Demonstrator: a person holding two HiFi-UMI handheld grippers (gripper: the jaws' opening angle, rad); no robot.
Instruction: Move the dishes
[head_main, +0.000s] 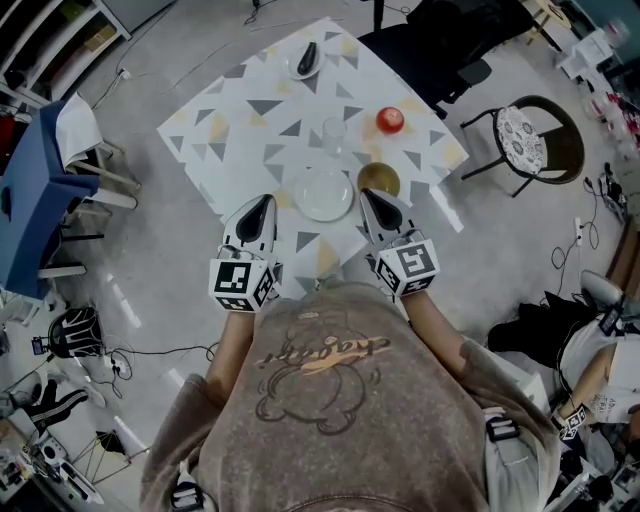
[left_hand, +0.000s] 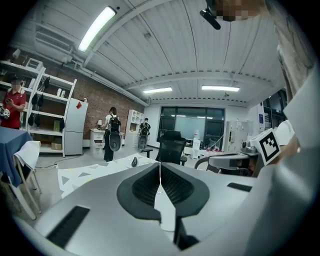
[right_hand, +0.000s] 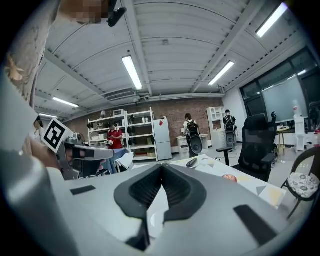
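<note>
Nothing looked moved yet: plate (head_main: 325, 194), bowl (head_main: 378, 179) and glass (head_main: 333, 134) sat on the table (head_main: 215, 150) near its front edge. Left gripper (head_main: 264, 202) and right gripper (head_main: 367, 195) flanked the plate, both clenched and empty.

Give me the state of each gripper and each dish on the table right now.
left gripper: shut, nothing between the jaws.
right gripper: shut, nothing between the jaws.
white plate: empty, flat on the table.
brown bowl: upright, beside the plate.
glass: upright, contents unclear.
small dish: at the far edge, holding a dark item.
</note>
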